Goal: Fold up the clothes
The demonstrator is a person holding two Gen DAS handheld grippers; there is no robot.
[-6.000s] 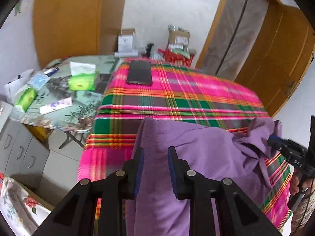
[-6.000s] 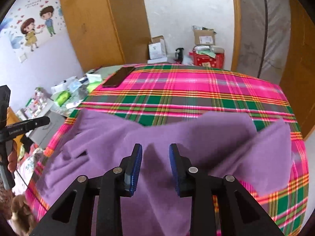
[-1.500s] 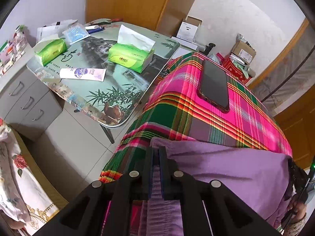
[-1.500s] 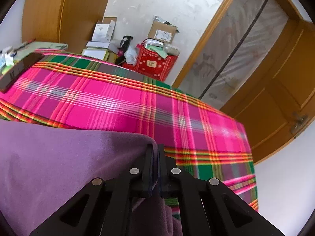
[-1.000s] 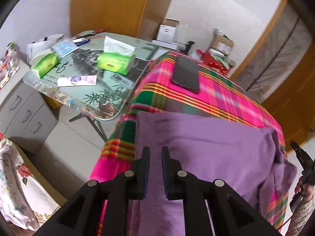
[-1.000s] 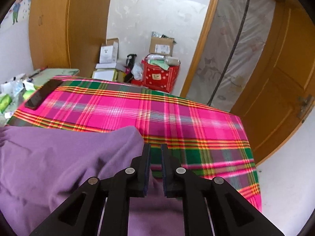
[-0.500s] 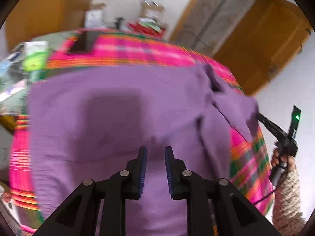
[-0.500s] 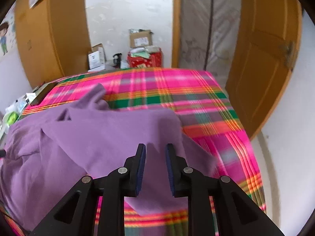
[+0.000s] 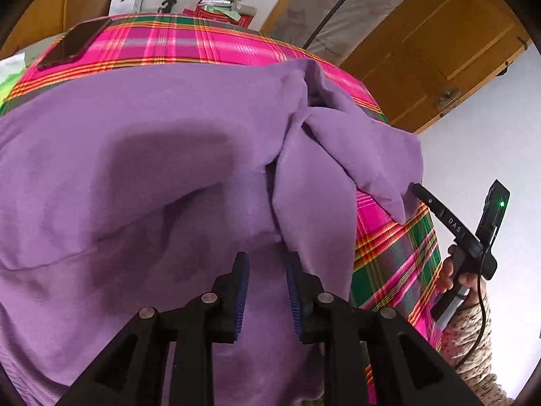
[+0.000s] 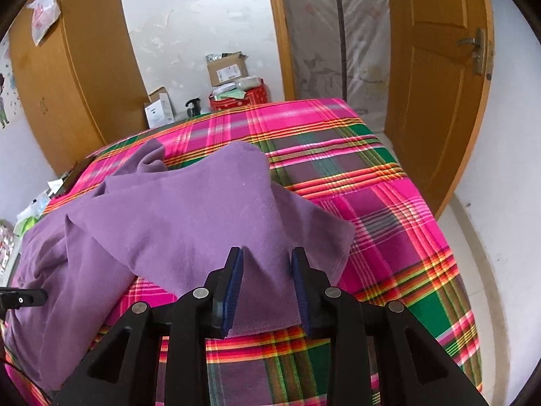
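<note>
A purple garment (image 9: 152, 176) lies spread over the pink and green plaid cloth (image 9: 392, 253) on the table. Its right part is folded over and bunched in the left wrist view. My left gripper (image 9: 265, 264) is open just above the garment's near middle, holding nothing. In the right wrist view the garment (image 10: 189, 216) covers the table's left half, with a sleeve flap reaching toward me. My right gripper (image 10: 267, 260) is open over that flap's near edge, holding nothing. The right gripper also shows in the left wrist view (image 9: 439, 213) at the table's right edge.
A dark phone (image 9: 72, 44) lies on the plaid cloth at the far left corner. Cardboard boxes (image 10: 226, 67) and a red box (image 10: 236, 96) stand behind the table by the wall. A wooden door (image 10: 436, 84) is at the right. The plaid cloth (image 10: 389, 209) lies bare on the right half.
Both grippers were shut on the garment 1.5 s ago and have since let go and opened. Both have pulled back toward the near side, and both jaws are wider than half a second ago.
</note>
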